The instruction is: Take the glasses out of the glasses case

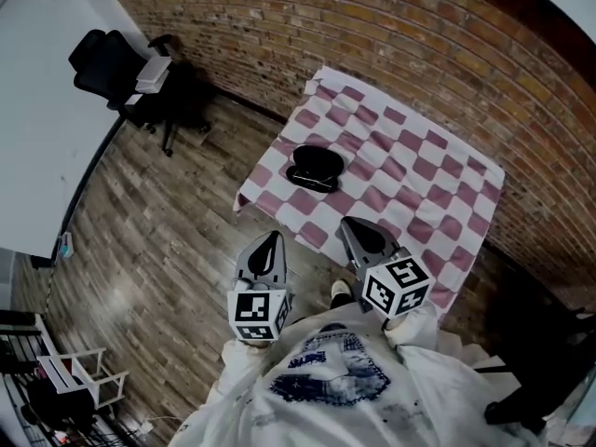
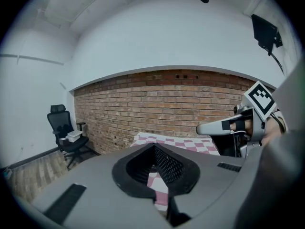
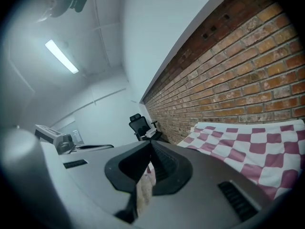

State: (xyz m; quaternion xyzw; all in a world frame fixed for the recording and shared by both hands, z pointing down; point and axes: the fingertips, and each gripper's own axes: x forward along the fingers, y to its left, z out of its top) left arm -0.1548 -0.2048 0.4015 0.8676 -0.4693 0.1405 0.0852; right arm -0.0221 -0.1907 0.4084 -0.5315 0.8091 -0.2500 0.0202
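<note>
Centrally in the head view, a black glasses case [image 1: 314, 169] is seen lying on a surface [image 1: 438, 203] draped in a pink-and-white checked cloth [image 1: 372, 138], toward the cloth's left side and a little in from its near edge. The case is seen as two dark halves lying together. Whether it is open, and whether glasses lie in it, cannot be told at this size.

The left gripper [image 1: 272, 237] and the right gripper [image 1: 351, 223] are held side by side short of the surface, both well apart from the case. The left gripper's fingers are shown pressed together in its own view, with nothing between them. The right gripper's fingers are likewise closed and empty. A marker cube [image 1: 396, 287] is carried on the right gripper, close to the person's white sleeves.

The case is shown only in the head view; in neither gripper view can it be picked out. In the left gripper view the checked cloth is glimpsed beyond the closed fingers [image 2: 164, 163], and the right gripper is caught at the right edge. A lit ceiling light [image 3: 62, 56] is shown only in the right gripper view. A black office chair [image 1: 116, 63] with a white box [image 1: 154, 73] on its seat is seen in all three views, standing on the wooden floor [image 1: 158, 240] by the brick wall [image 1: 372, 35].
</note>
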